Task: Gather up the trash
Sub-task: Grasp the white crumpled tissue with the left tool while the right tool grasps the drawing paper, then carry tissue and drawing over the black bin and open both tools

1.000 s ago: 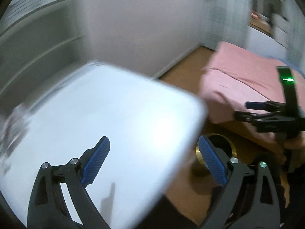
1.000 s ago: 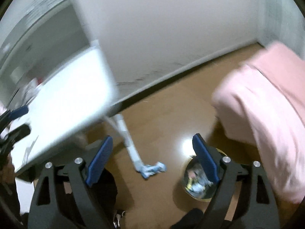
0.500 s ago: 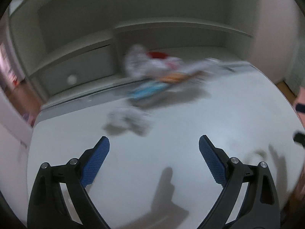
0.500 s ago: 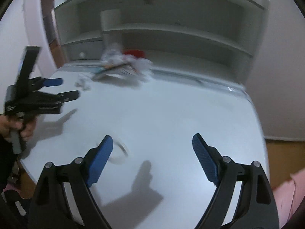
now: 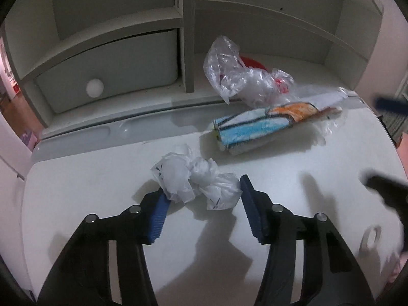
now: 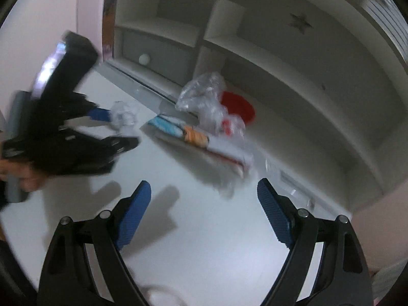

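Crumpled white plastic bag (image 5: pixel 195 182) on the white desk (image 5: pixel 293 168), between the closing jaws of the left gripper (image 5: pixel 202 210).

Its long axis runs from about ten o'clock to four o'clock; the blue pads (image 5: pixel 156 215) touch both ends but do not yet squeeze it. At one o'clock lies a rolled blue, white and orange wrapper (image 5: pixel 265 125), long axis toward two o'clock. Beyond it sits a clear crinkled plastic bag (image 5: pixel 239 76) over something red. The right gripper (image 6: pixel 204 216) hovers with jaws spread and nothing between them.

Crumpled white plastic wrapper (image 5: pixel 196 182) on desk (image 5: pixel 178 255)
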`<control>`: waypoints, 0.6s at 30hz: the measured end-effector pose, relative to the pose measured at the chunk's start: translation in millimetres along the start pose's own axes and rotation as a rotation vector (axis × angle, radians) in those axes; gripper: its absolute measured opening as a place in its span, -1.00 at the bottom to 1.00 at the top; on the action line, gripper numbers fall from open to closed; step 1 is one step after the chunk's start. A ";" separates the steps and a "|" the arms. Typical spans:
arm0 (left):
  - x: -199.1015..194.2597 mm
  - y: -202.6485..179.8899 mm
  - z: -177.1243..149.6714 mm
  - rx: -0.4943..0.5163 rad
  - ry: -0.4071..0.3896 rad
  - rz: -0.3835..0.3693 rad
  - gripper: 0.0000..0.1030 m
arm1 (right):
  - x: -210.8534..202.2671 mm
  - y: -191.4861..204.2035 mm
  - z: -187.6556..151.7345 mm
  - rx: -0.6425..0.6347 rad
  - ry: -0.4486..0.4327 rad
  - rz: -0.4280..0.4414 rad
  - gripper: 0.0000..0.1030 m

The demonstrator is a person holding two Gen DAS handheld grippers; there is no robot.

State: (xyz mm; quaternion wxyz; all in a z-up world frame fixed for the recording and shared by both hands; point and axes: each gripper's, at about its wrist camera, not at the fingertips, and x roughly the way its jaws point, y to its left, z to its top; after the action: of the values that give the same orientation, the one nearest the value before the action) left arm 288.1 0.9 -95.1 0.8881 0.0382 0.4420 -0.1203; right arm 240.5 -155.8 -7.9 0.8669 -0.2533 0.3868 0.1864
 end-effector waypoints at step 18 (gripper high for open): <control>-70.5 21.5 -44.3 -0.034 -0.060 -0.021 0.01 | 26.4 28.0 30.3 -0.121 0.029 -0.050 -0.76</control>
State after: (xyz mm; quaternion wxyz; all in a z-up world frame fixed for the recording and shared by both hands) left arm 218.1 42.1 -66.7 0.9002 0.0148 0.4173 -0.1233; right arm 260.0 -112.4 -19.0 0.8488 -0.3175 0.3807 0.1840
